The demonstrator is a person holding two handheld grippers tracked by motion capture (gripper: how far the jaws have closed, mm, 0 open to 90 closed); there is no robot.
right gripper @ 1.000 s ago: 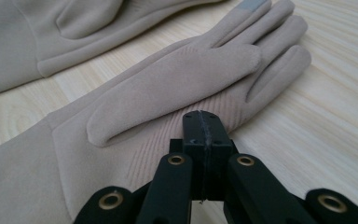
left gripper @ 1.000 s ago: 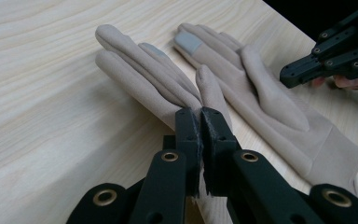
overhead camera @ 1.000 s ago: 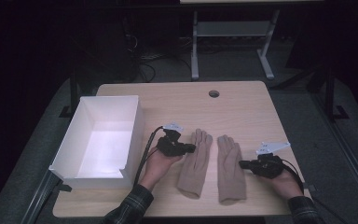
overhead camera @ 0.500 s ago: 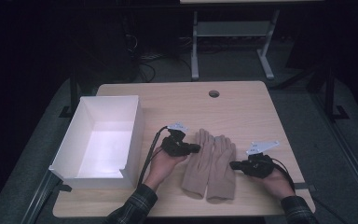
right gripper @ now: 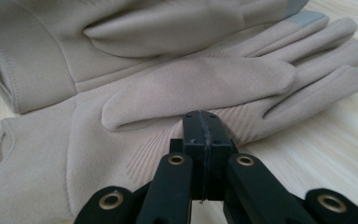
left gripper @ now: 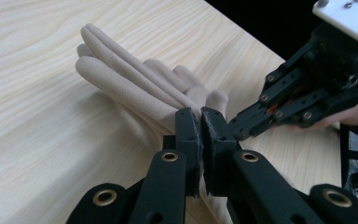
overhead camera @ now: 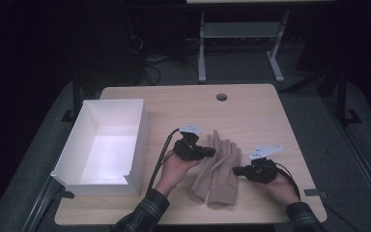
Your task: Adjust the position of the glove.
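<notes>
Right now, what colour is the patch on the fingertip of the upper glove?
Grey, on the fingertip patch of the soft beige fabric glove; it shows best in the right gripper view.

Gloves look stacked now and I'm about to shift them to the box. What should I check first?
1. Left gripper shut on the upper glove: ok.
2. Right gripper shut; gripping fabric: cannot tell.
3. Gloves overlapping, lower glove partly under the upper one: ok.
4. White box open-topped, inside bare: ok.
5. Table between gloves and box free: ok.
</notes>
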